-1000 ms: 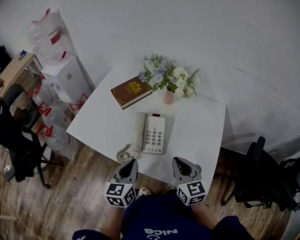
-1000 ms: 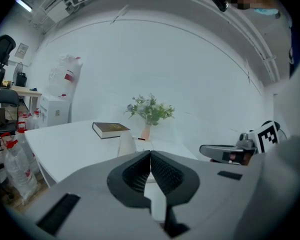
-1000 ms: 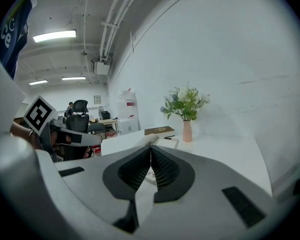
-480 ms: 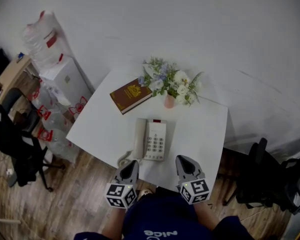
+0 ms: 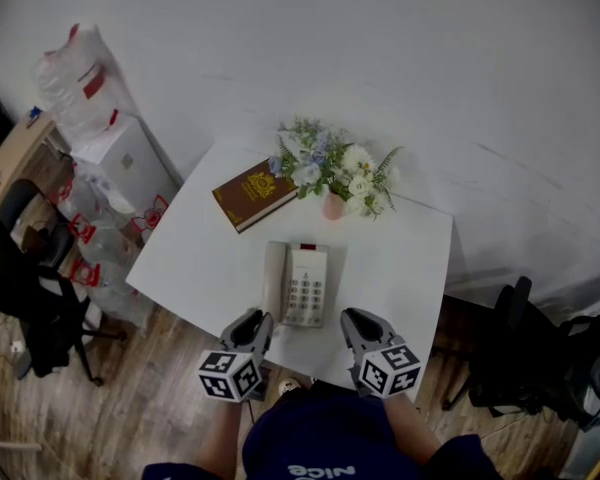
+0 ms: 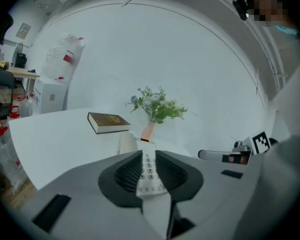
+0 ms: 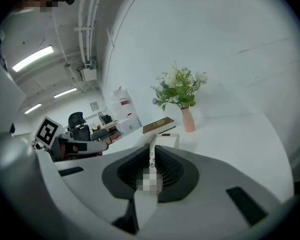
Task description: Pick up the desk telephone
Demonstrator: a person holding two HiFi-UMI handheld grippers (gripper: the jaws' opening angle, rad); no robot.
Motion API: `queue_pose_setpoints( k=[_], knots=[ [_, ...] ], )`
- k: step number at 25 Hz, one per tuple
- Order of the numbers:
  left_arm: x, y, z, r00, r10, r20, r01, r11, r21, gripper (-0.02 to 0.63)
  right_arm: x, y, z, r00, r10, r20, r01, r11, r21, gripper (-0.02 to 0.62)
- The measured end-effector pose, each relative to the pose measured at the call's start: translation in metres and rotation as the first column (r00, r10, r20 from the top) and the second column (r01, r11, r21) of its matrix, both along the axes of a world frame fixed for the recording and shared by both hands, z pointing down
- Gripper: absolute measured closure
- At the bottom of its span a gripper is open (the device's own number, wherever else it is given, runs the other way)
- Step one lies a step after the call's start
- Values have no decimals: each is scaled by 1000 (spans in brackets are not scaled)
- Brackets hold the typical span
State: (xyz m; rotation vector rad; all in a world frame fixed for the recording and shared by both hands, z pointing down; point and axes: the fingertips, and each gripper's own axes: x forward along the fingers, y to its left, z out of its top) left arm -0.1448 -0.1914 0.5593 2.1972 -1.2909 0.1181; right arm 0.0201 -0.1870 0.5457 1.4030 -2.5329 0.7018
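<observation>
**A:** Where is the telephone?

**B:** The telephone (image 5: 297, 284) lies flat on the white table (image 5: 200, 248), towards the near edge. Its handset (image 5: 274, 282) rests in the cradle on the phone's left side. A book (image 5: 255, 194) and a vase of flowers (image 5: 330, 173) sit farther back.

**A:** Has it been picked up?

**B:** Not yet. Nothing touches it.

**A:** And the grippers?

**B:** The left gripper (image 5: 252, 320) hovers by the phone's near left corner. Its jaws are opening, with only a slim gap and nothing between them; the keypad shows beyond. The right gripper (image 5: 352, 318) hovers by the near right corner, clenched and empty.

**A:** What remains?

**B:** Nearly everything, I judge: reach in, close on the phone and lift it. From above it is hard to tell whether the tips are over the table's edge or just short of it.
</observation>
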Motion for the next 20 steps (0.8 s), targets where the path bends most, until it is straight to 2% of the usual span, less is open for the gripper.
queue_pose_setpoints(
  k=[1,2,3,8,10,14,20],
  knots=[
    [1,-3,2,1000,15,-25,-16,1000,-19,489,0,-2,2,1000,-2,18,2,1000,-16,553],
    [3,-6,4,998,32,-50,-34,999,-40,417,0,-4,4,999,-7,38,8,999,-34,506],
    [3,-9,6,997,42,-72,-46,997,-60,394,-1,-6,7,998,-12,58,15,998,-55,453],
    [-6,-35,25,990,40,-132,-61,986,-154,350,-1,-24,23,991,5,136,17,987,-158,410],
    [-7,-45,35,989,67,-132,-92,977,-194,314,-2,-31,31,989,5,151,25,981,-195,399],
    [-8,-61,49,986,113,-125,-143,955,-261,298,-8,-46,44,985,6,175,41,965,-260,383],
    [-8,-87,68,961,110,-255,-198,915,-351,284,-11,-69,68,976,56,212,25,933,-359,372]
  ],
)
